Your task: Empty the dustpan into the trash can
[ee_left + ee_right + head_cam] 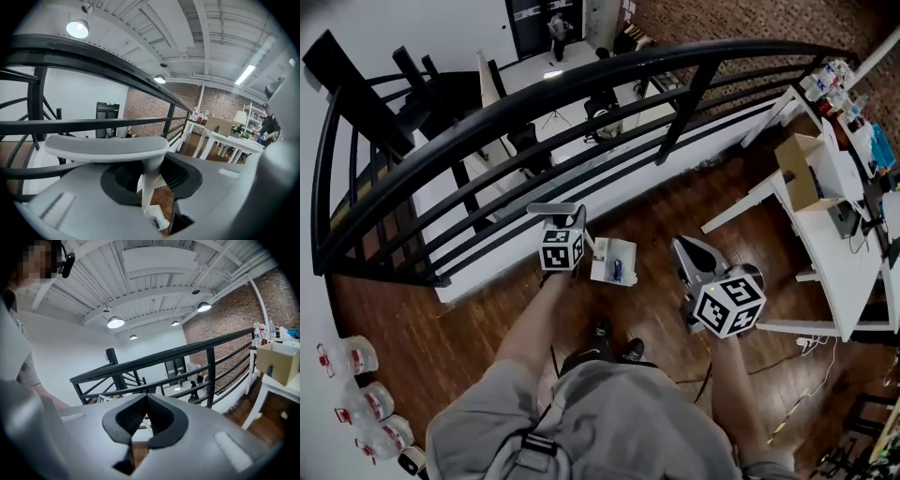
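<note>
A white dustpan point(614, 262) with a blue scrap in it sits low by the foot of the railing, on a white upright stem under a flat grey handle top point(553, 208). My left gripper point(577, 225) is shut on that stem just under the top. In the left gripper view the stem point(151, 180) runs down between the dark pads to the dustpan point(157, 221). My right gripper point(678, 244) hangs to the right of the pan, shut and empty; its pads point(161, 418) meet with nothing between them. No trash can shows in any view.
A curved black railing point(581, 103) runs across in front of me, with a lower floor beyond it. White desks point(834, 244) and a cardboard box point(797, 169) stand at the right. Plastic bottles point(356, 394) line the left wall. Cables point(797, 403) lie on the wooden floor.
</note>
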Demonstrator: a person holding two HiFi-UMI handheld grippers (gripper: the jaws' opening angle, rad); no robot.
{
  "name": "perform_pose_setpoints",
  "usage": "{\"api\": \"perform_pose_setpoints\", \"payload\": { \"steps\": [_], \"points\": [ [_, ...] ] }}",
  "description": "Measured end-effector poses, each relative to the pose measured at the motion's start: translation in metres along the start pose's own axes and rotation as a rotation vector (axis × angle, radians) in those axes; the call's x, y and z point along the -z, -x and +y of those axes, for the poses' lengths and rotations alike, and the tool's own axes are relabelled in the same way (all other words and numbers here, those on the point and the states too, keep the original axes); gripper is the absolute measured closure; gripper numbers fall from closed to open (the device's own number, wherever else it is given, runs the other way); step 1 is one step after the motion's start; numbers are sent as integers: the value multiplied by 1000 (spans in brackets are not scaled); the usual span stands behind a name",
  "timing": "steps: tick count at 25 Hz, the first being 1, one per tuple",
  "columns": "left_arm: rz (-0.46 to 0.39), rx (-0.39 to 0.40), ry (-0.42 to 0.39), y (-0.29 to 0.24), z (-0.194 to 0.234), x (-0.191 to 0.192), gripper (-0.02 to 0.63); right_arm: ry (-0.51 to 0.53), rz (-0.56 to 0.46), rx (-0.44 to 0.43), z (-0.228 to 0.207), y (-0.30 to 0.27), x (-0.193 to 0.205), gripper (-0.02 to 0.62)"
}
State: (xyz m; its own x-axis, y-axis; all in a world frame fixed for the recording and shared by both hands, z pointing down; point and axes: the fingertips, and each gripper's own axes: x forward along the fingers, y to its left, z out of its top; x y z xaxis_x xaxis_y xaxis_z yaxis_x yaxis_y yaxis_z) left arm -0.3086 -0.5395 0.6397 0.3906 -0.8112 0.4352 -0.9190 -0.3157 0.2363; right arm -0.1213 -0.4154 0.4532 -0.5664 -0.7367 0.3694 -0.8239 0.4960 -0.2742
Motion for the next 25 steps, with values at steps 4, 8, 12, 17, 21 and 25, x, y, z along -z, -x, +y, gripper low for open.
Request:
{"api": "perform_pose_setpoints", "payload": {
  "steps": [4, 8, 12, 17, 21, 25],
  "points": [
    [-1, 20, -11, -3, -11, -6, 497, -9, -12, 40, -10, 9, -2, 595],
    [8, 76, -57, -3, -33, -14, 496, -29, -20, 79, -17, 21, 3, 595],
    [-20, 145, -134, -1, -68, -35, 495, -42, -42, 132, -25, 44, 7, 595],
    [-47, 256, -271, 7, -132, -71, 497, -63, -98, 220, -41, 89, 7, 595],
    [-90, 328, -349, 20, -188, -109, 499, -65, -155, 282, -56, 135, 4, 595],
    [-152, 406, -404, 43, -250, -145, 502, -68, -204, 333, -68, 183, 4, 595]
  ]
}}
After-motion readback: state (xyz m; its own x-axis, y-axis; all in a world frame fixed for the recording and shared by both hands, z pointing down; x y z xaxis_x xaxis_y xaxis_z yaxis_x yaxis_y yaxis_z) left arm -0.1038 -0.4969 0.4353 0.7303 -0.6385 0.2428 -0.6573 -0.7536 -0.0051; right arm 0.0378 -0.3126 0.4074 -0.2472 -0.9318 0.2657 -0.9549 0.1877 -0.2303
